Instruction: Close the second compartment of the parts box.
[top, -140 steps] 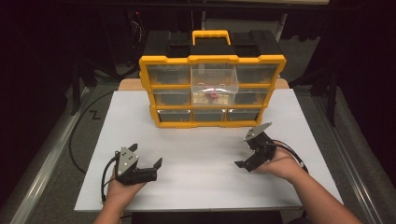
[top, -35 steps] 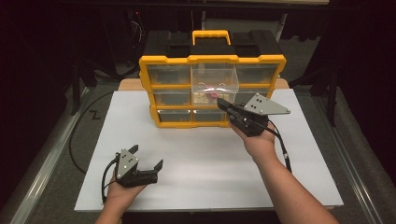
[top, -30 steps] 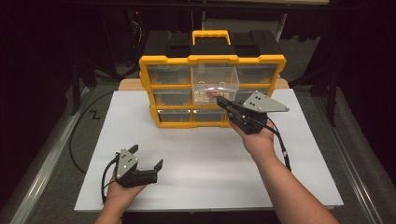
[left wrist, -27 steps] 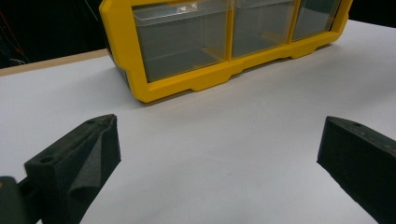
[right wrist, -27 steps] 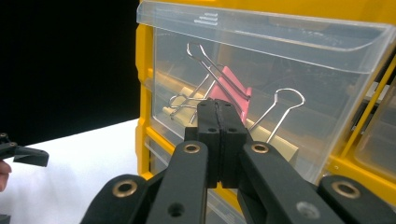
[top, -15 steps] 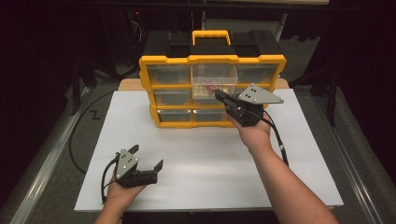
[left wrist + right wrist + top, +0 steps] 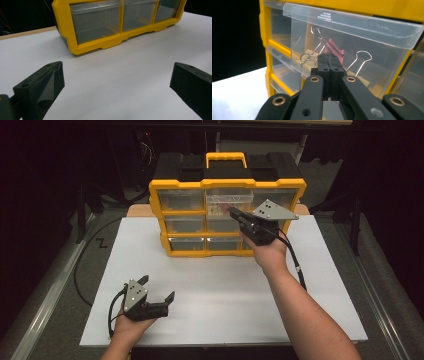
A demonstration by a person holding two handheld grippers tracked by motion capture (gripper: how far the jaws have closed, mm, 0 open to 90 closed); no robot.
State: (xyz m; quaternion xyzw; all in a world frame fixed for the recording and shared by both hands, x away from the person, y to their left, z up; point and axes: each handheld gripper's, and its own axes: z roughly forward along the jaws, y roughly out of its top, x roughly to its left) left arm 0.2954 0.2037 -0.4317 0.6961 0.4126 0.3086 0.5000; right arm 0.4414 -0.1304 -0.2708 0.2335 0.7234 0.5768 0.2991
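1. The left tool (image 7: 159, 296) rests low on the white surface (image 7: 215, 300), near its front left corner, with its black jaws spread wide apart and nothing between them.
2. The yellow plastic organiser with clear drawers (image 7: 227, 215) stands at the back of the surface, well apart from the left tool.
3. Its clear middle drawer in the top row (image 7: 352, 52) sticks out a little and holds metal binder clips (image 7: 322, 53), one with a pink body.
4. The right tool (image 7: 234, 211) is raised at that drawer's front, jaws pressed together, gripping nothing, tips at or just short of the clear front.
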